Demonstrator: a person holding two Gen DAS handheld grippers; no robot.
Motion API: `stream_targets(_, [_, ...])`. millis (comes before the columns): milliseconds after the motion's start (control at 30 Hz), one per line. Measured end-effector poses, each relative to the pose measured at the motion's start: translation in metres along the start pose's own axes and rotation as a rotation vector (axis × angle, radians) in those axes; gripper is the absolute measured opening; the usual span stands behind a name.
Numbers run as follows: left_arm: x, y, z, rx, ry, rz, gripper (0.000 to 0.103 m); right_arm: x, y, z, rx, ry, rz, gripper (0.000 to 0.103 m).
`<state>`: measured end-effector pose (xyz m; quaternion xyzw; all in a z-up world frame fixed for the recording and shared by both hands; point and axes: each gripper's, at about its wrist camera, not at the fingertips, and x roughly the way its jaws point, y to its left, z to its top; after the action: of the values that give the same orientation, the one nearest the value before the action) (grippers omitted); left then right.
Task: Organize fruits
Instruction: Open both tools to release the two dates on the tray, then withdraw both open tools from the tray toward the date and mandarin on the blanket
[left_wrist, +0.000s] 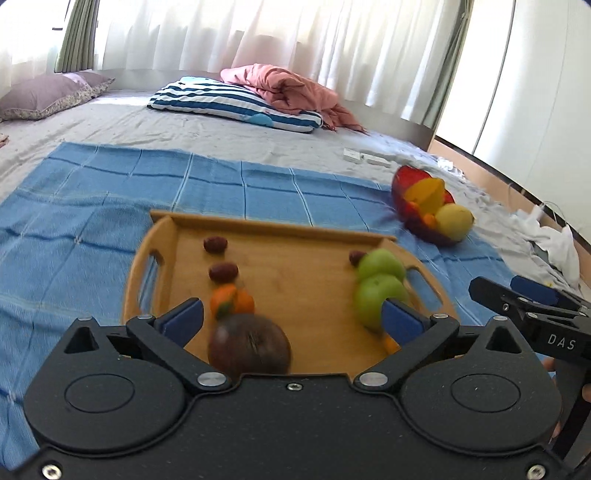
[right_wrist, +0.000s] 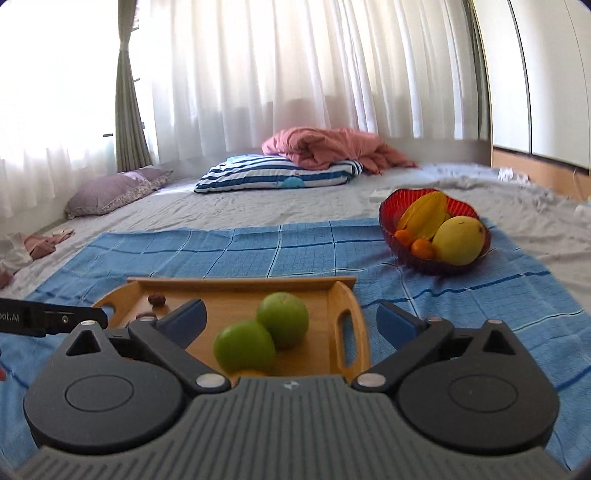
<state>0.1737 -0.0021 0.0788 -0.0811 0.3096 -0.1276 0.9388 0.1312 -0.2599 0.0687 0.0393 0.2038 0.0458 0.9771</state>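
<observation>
Fruits lie in two places on the bed: a wooden tray (left_wrist: 280, 273) at lower centre of both views, on the blue cloth (left_wrist: 92, 221), and a red bowl (right_wrist: 391, 214) toward the right, well apart from the tray.

On the tray, in my left view, a dark round fruit (left_wrist: 249, 349) sits nearest, between my left gripper (left_wrist: 291, 321) fingers but, as far as I can tell, not touched by them. Just beyond it is a small orange (left_wrist: 232, 301), then two dates (left_wrist: 223, 272) in a line toward the far rim. Two green apples (right_wrist: 264, 330) touch each other by the right handle, below my right gripper (right_wrist: 291, 321).

Both pairs of fingers stand wide and hold nothing.

I judge the apples firm, smooth and fairly heavy: best taken across the widest part, since the skin could slip. The orange should give a little, so a light squeeze. The dates are small, light and oblong; their long axes run roughly left to right, so I would close across the short width.

In the bowl, the mango (right_wrist: 460, 240) lies tilted, its long axis rising to the right, and a star fruit (right_wrist: 424, 216) leans lengthwise along the same diagonal.
</observation>
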Motion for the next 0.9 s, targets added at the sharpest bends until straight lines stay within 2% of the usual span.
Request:
stream_targets(100, [-0.007, -0.007, -0.017, 0.006, 0.012, -0.009, 0.103, -0.021, 0.001, -0.014, -0.03, -0.057, -0.022, 0.103])
stream_targets(233, [-0.011, -0.013, -0.035, 0.004, 0.034, -0.014, 0.103, -0.041, -0.002, -0.03, -0.031, -0.087, -0.069, 0.103])
stream_targets(500, [-0.021, -0.025, -0.063, 0.015, 0.029, 0.005, 0.103, -0.064, -0.009, -0.057, -0.047, -0.088, -0.145, 0.103])
stream_targets(900, [-0.038, -0.051, -0.108, 0.071, 0.005, 0.027, 0.103, -0.081, -0.007, -0.102, -0.009, -0.07, -0.182, 0.103])
